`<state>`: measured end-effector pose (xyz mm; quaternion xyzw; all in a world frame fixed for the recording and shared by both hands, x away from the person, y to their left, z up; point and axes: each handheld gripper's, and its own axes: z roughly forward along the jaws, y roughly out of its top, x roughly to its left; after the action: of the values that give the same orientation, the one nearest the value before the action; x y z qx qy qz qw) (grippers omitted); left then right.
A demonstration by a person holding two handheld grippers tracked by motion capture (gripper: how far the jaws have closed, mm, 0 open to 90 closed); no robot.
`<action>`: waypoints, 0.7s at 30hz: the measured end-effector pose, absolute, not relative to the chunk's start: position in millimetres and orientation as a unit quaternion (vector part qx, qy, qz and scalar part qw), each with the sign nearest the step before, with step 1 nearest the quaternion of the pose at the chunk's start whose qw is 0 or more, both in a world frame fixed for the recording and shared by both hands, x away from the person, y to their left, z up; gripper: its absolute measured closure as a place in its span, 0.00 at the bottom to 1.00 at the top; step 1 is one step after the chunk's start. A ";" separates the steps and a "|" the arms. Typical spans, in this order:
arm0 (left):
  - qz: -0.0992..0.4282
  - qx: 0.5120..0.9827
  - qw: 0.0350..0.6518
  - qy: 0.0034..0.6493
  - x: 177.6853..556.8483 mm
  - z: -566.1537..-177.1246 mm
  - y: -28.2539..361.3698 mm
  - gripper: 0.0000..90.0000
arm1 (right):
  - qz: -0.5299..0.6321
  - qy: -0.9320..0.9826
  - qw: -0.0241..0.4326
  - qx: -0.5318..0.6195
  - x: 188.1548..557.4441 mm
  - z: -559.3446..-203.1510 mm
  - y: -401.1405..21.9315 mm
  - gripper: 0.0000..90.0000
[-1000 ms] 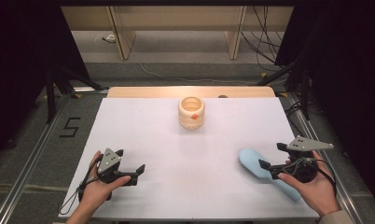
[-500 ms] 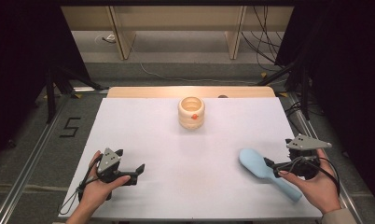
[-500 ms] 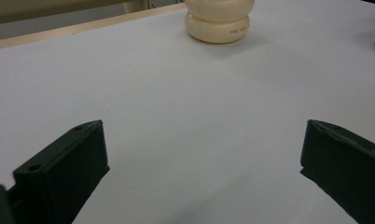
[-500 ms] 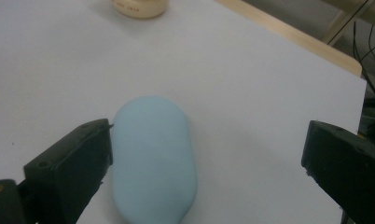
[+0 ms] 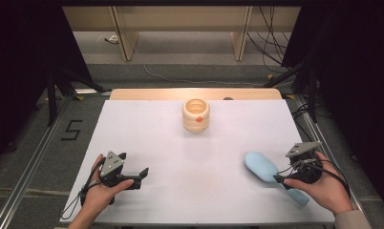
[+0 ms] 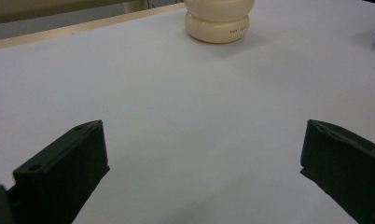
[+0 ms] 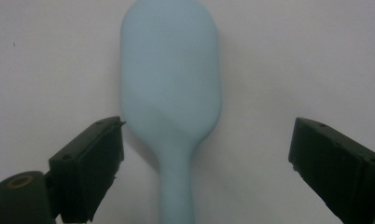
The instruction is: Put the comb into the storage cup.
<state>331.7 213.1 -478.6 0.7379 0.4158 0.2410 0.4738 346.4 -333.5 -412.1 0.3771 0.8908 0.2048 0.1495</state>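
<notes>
White table [image 5: 190, 191] with cream ribbed pot, pale blue brush and two hand-held grippers.

White surface spans mid-frame. Cream pot [image 5: 196, 115] stands upper centre, well apart from both hands. Pale blue brush [image 5: 261, 167] lies flat at lower right, handle running under the right gripper [image 5: 279, 179], whose jaws have just been closing yet stand wide either side of the handle, not touching. Left gripper [image 5: 143, 172], lower left, gapes empty.
</notes>
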 end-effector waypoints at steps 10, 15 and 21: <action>0.241 0.737 0.475 0.416 331.8 -478.6 212.8 0.00 | 0.108 0.918 0.085 0.372 352.3 -437.7 -324.7 0.24; 0.241 0.737 0.476 0.416 331.7 -478.6 212.4 0.00 | 0.077 0.925 0.074 0.365 355.2 -445.2 -320.3 0.29; 0.240 0.737 0.475 0.416 331.9 -478.6 212.5 0.00 | 0.058 0.927 0.067 0.365 360.0 -450.4 -316.9 0.33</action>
<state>331.9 212.5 -478.6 0.7368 0.4162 0.2405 0.4755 360.0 -316.9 -450.4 0.3648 0.9269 0.0576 0.0666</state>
